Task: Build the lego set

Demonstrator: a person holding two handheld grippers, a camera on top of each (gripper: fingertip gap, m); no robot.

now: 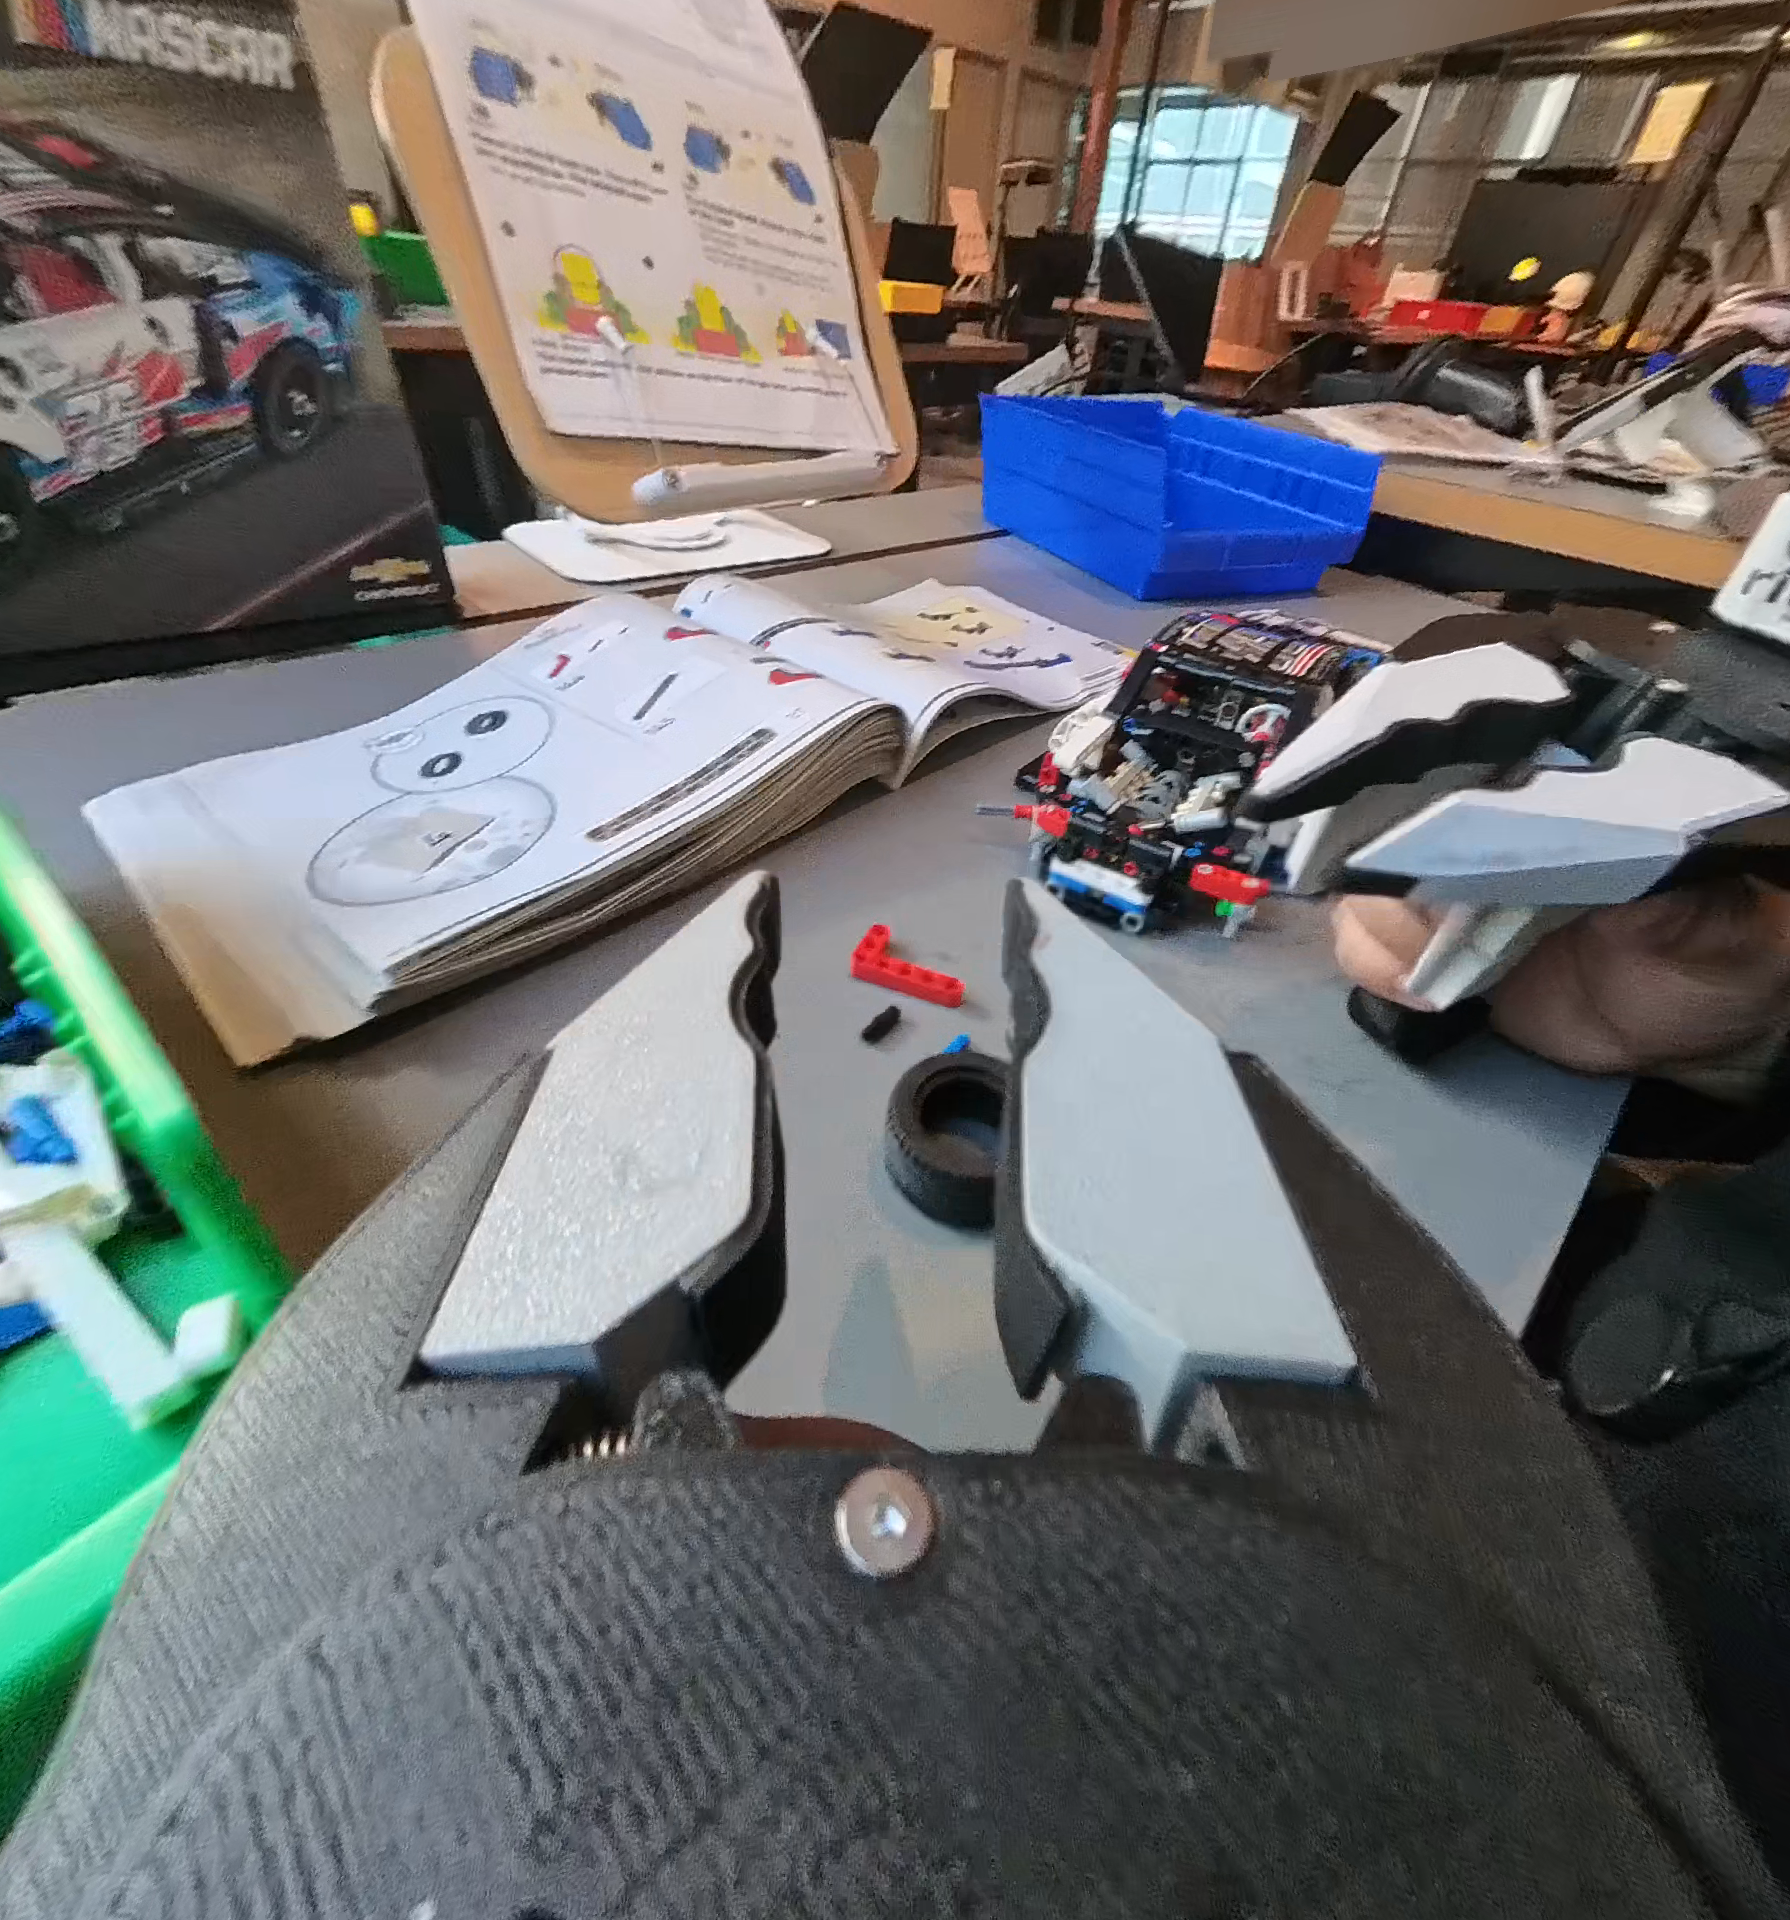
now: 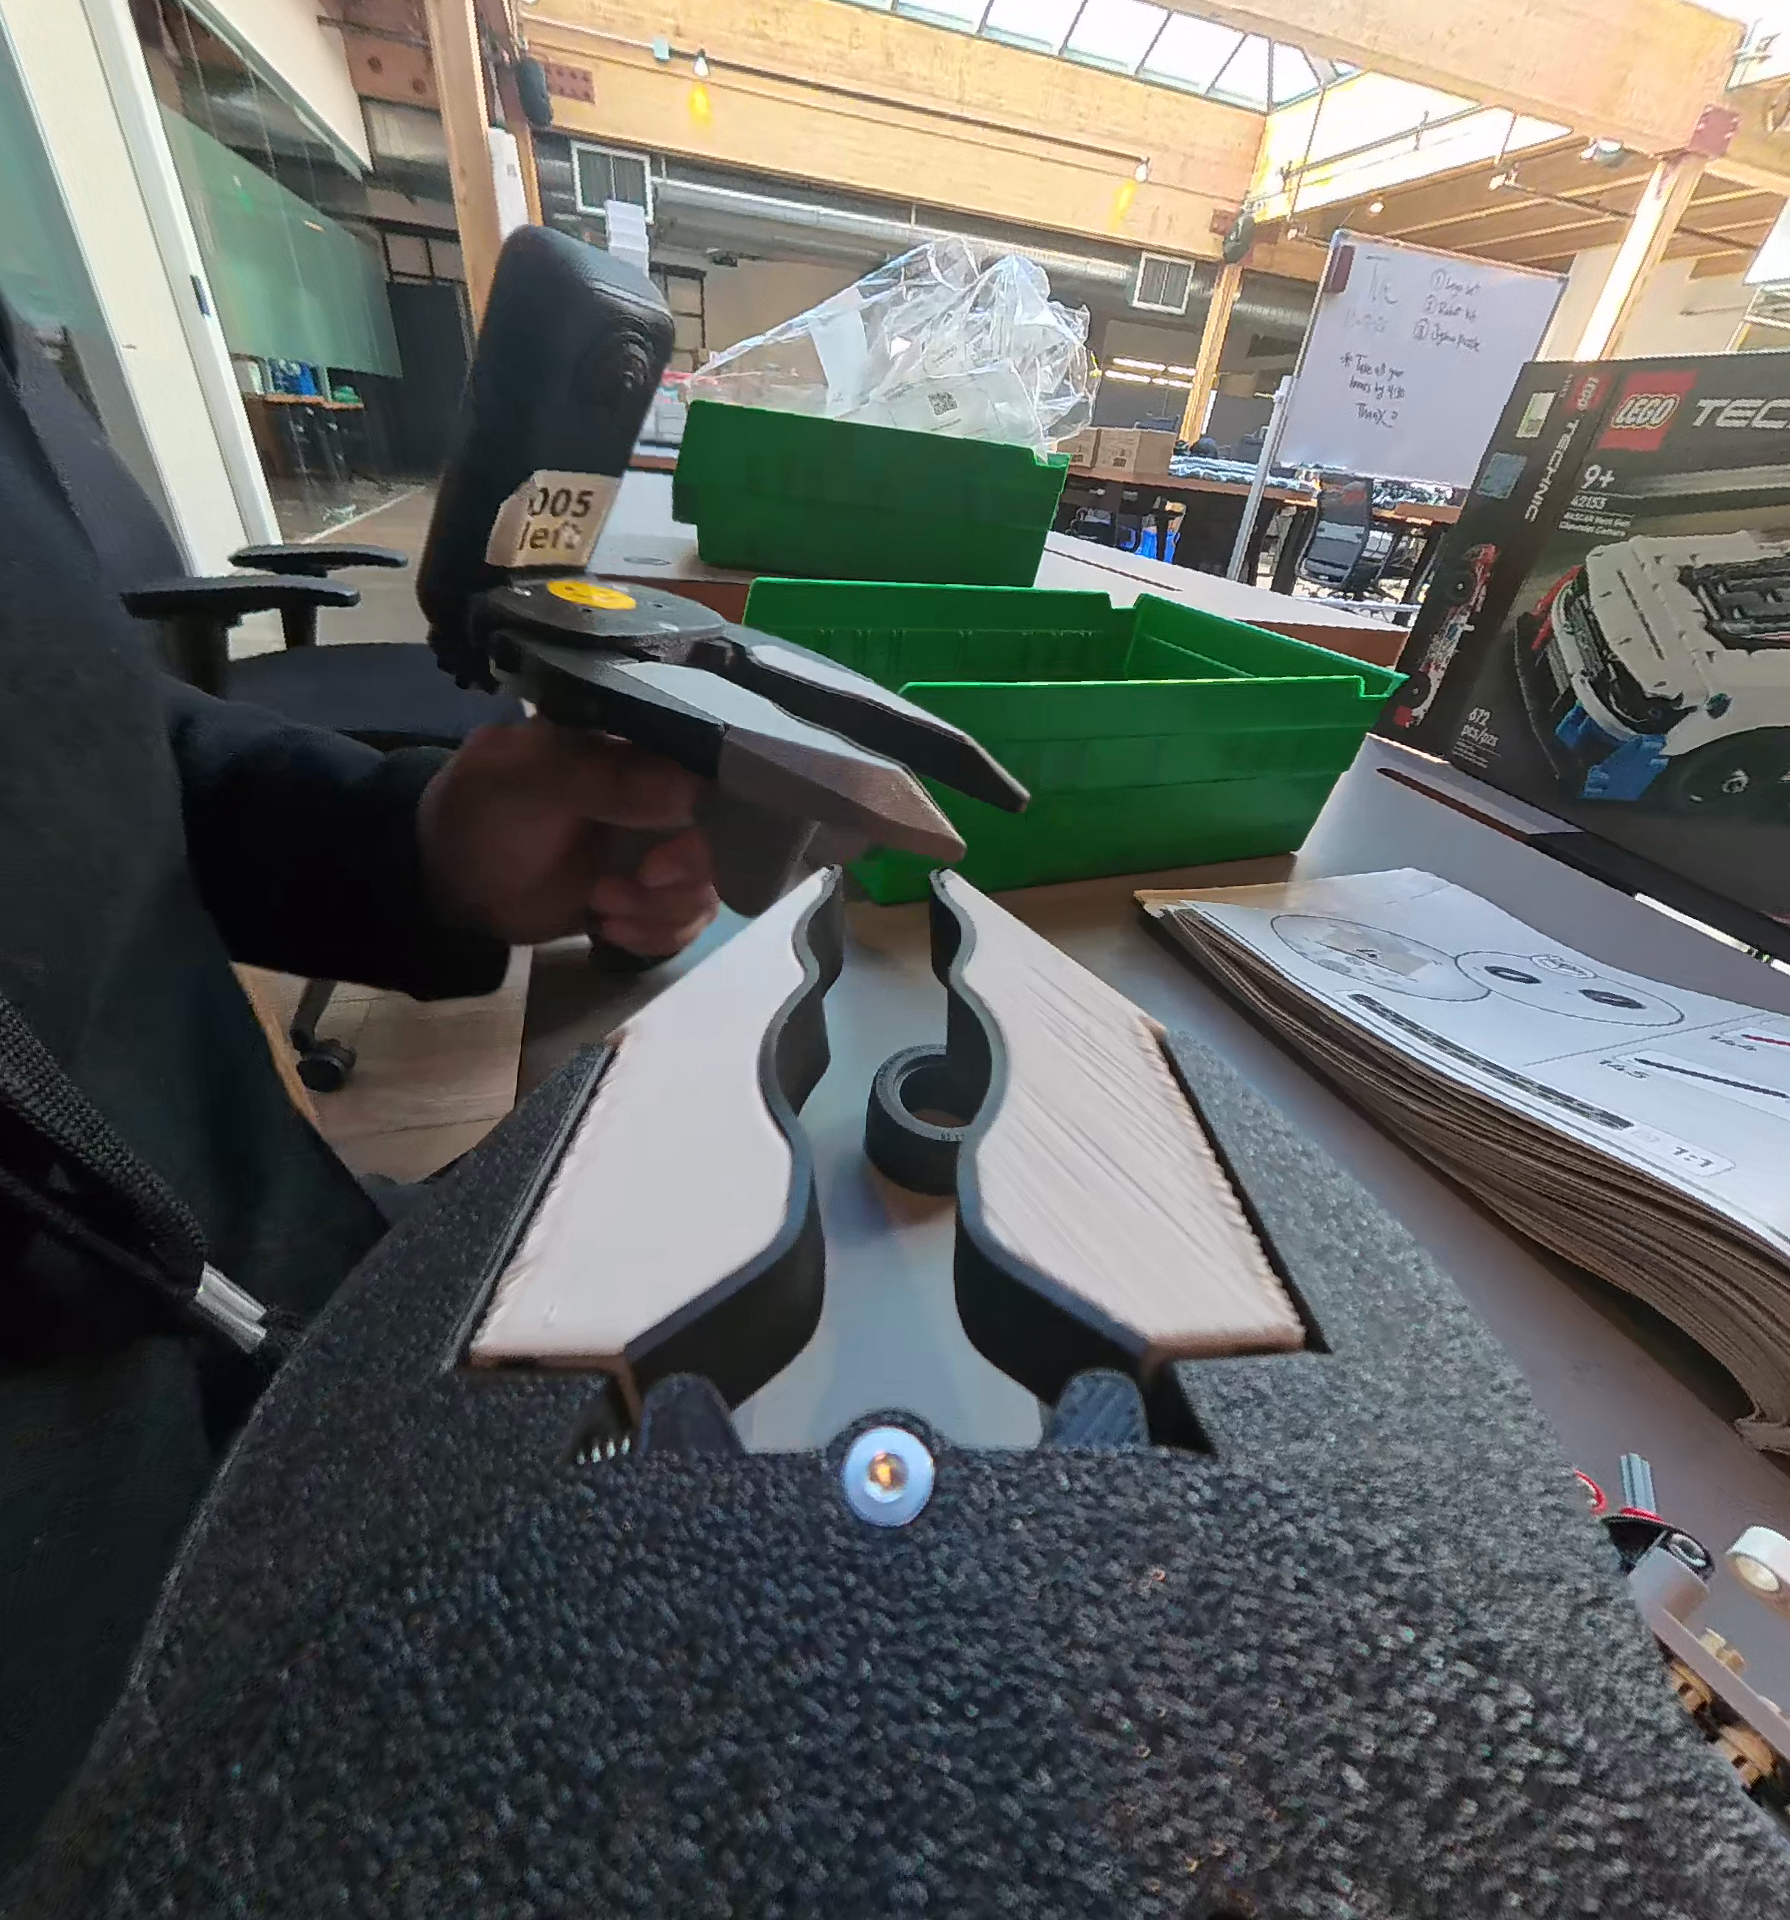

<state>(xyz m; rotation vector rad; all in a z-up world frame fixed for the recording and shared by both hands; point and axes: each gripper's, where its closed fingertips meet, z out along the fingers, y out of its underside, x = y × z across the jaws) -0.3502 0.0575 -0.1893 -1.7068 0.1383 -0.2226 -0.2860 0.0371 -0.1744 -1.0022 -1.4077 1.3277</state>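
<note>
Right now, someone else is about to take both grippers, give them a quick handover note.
Left gripper: open, empty, above the table.
Right gripper: open, empty, its fingers either side of the black tyre, not closed on it.
Loose on the table: the tyre, a red L-shaped beam, a small black pin, a small blue piece.
Part-built car sits beyond them; manual lies open.
Done: chassis partly assembled.
Left: the tyre and loose pieces are not fitted.

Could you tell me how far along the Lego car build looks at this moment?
Done: the car body is partly assembled, mechanism exposed, no wheels visible on it. In hand: nothing; the left gripper and right gripper hover over the black tire with jaws open. Left: the tire, red angled beam, black pin and green bin parts remain loose.
</note>
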